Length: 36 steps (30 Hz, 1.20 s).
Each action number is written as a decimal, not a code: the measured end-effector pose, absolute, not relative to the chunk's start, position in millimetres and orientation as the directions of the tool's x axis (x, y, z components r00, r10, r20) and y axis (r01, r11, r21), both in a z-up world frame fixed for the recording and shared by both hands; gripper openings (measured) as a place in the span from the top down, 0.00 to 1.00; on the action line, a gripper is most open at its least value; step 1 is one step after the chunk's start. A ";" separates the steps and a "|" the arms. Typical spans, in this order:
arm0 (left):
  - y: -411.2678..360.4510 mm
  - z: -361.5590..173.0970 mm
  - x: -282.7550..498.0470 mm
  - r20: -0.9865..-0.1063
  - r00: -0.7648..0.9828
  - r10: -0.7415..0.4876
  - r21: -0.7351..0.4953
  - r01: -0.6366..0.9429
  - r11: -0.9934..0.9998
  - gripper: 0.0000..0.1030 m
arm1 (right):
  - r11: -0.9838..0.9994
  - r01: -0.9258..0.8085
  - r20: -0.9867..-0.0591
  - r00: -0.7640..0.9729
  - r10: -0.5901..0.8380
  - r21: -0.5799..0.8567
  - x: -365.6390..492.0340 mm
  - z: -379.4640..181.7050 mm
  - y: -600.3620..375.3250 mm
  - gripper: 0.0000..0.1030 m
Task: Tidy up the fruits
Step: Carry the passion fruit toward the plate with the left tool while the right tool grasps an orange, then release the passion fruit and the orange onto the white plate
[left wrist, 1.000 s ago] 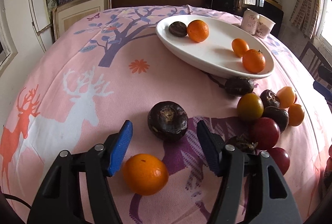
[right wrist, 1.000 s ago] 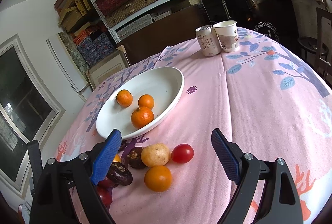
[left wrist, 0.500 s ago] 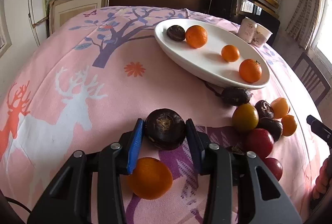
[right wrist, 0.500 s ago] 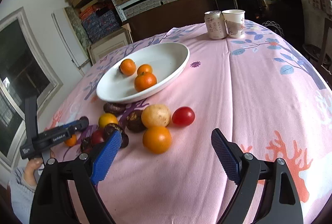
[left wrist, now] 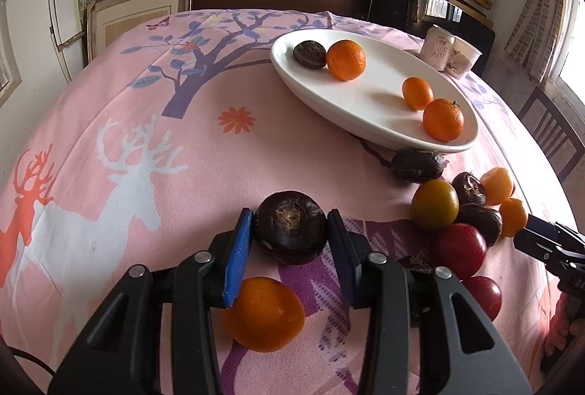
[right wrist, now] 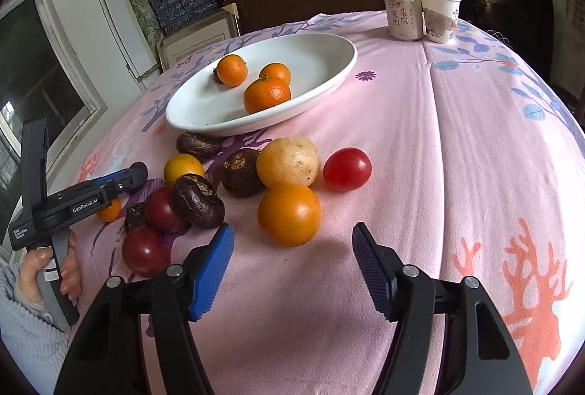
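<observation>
Left gripper [left wrist: 290, 230] clamped on a dark purple round fruit [left wrist: 290, 226], blue pads pressed against both its sides, fruit resting on the pink tablecloth [left wrist: 146, 139]. Just near of it, under the left finger, an orange [left wrist: 264, 314] lying loose. Far and right, a white oval plate [left wrist: 365, 102] holding one dark fruit and three small oranges. Right of the gripped fruit, a loose cluster of dark, red, yellow and orange fruits [left wrist: 460, 212] below the plate's near rim.

Right gripper [right wrist: 292, 249] closing, jaws about half spread, nothing between the pads; a large orange [right wrist: 289, 214] just beyond the fingertips, apart from both. Farther on, a pale yellow fruit [right wrist: 289, 163] and a red tomato [right wrist: 347, 169]. At the far edge, a can [right wrist: 402, 14] touching a paper cup [right wrist: 440, 15].
</observation>
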State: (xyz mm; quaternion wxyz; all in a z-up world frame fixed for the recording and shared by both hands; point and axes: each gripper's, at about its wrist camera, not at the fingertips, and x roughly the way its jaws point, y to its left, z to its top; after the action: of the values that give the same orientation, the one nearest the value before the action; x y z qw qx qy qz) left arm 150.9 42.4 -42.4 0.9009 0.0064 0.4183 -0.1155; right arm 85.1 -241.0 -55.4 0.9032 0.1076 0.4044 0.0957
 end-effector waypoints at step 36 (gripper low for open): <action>-21.4 -1.2 209.9 -0.644 0.719 -0.263 -0.098 0.263 0.960 0.36 | 0.912 -0.024 -0.558 0.784 0.272 0.410 199.1 -7.2 -251.0 0.31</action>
State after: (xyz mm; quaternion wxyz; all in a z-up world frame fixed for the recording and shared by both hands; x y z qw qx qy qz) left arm 209.9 -21.4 -1.2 0.9271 0.0005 0.3470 -0.1419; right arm 199.1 -251.0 -7.2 0.9243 0.1943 0.3185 0.0801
